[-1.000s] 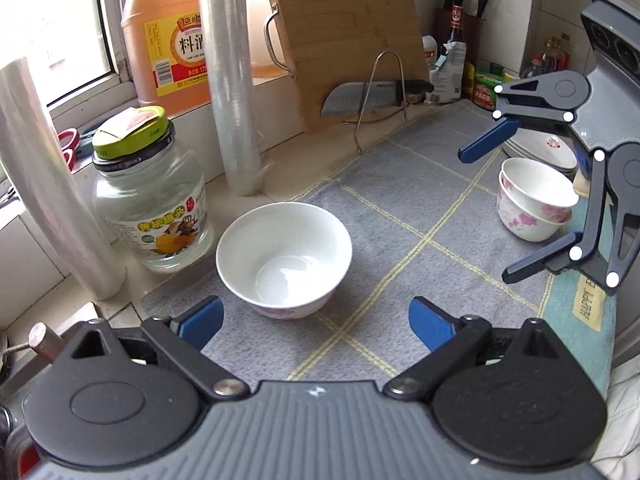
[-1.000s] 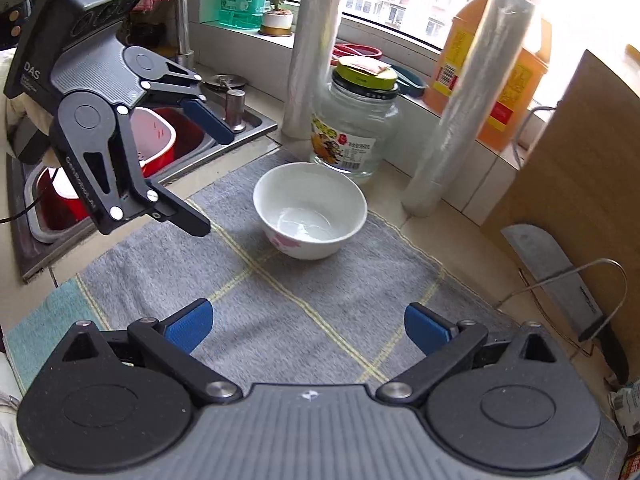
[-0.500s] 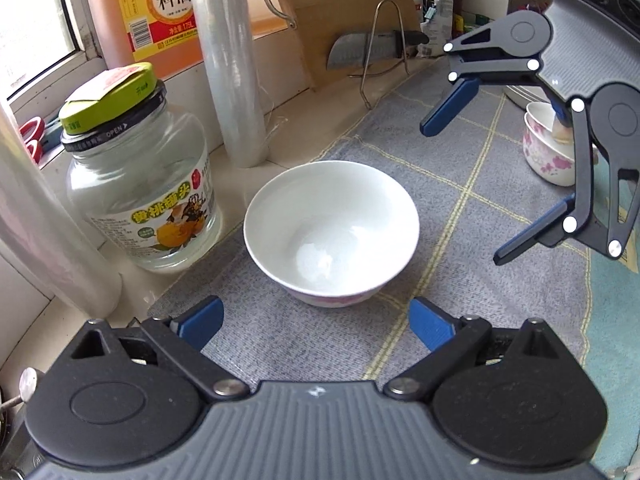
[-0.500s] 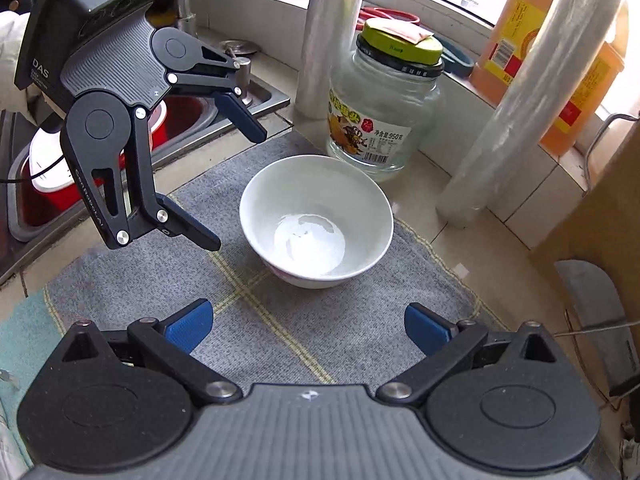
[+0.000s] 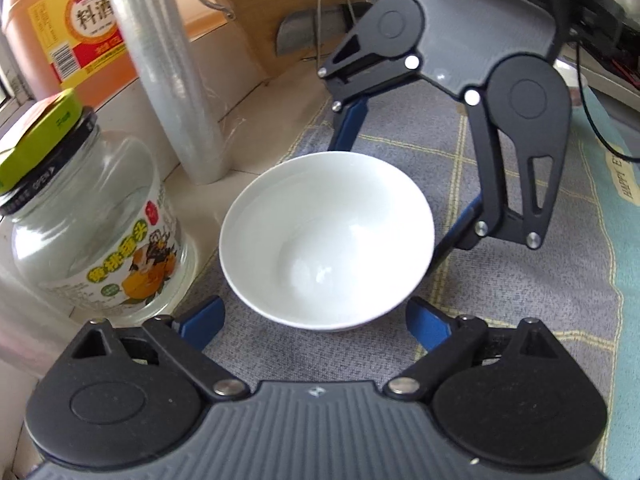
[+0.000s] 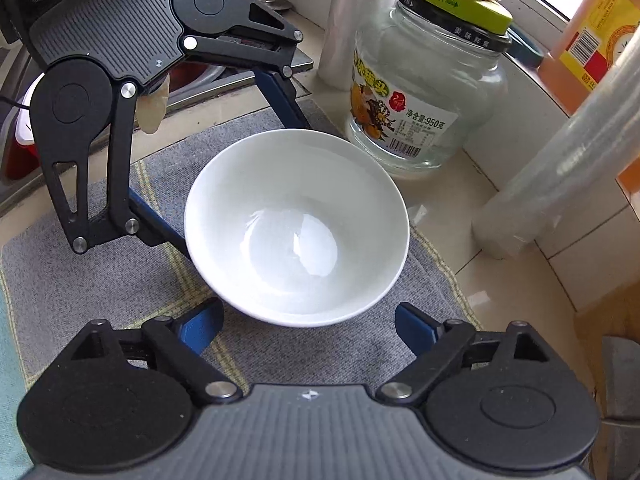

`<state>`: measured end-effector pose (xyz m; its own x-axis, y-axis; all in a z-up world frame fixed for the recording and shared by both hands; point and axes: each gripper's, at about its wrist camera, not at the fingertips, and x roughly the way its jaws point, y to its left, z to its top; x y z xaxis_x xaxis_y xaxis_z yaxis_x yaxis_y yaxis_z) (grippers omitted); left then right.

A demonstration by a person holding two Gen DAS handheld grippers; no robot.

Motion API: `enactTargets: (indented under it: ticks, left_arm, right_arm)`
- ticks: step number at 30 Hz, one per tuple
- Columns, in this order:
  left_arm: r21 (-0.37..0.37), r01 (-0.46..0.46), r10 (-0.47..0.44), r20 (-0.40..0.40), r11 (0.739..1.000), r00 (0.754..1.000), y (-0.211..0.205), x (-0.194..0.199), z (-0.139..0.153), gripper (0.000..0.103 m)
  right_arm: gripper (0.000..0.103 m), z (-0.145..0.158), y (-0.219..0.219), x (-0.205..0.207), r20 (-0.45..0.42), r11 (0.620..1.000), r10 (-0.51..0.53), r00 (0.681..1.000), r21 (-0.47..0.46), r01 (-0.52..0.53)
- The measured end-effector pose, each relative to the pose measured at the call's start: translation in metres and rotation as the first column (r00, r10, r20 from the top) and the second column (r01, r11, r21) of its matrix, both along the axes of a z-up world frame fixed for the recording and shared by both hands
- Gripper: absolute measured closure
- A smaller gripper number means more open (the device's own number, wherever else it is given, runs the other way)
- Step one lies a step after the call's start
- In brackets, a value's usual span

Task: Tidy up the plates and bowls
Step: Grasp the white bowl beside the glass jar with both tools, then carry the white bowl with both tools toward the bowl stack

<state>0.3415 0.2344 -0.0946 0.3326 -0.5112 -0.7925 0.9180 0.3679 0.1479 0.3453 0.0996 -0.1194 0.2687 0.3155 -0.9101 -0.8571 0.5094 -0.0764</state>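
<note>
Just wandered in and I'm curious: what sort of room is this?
Most likely a home kitchen counter: a white bowl sits on a grey mat, a glass jar stands beside it, and a sink lies just behind.

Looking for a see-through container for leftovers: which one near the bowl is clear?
The glass jar with the green lid, beside the bowl; the big jug is orange.

Both tongs, the left tongs (image 5: 316, 318) and right tongs (image 6: 308, 320), are black with round hubs, silver screws, ribbed grey tops and blue fingertips (image 5: 202, 320).
</note>
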Motion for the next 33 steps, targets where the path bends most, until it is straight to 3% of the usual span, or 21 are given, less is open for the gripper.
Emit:
enactTargets:
  ticks: [5,11,33]
  left_arm:
    - [-0.005,0.070,-0.070,0.022,0.998,0.997,-0.004,-0.002,0.004,0.008]
    - [-0.004,0.078,-0.078,0.031,0.997,0.996,0.000,0.001,0.003,0.009]
    - [-0.029,0.114,-0.113,0.043,0.993,0.993,-0.003,-0.004,0.010,0.010]
  right_arm:
    - [0.012,0.005,0.000,0.005,0.008,0.999,0.044,0.999,0.025,-0.044]
    - [0.017,0.006,0.002,0.004,0.007,0.996,0.088,0.996,0.031,-0.088]
    - [0.018,0.016,0.000,-0.009,0.027,0.995,0.089,0.996,0.040,-0.090]
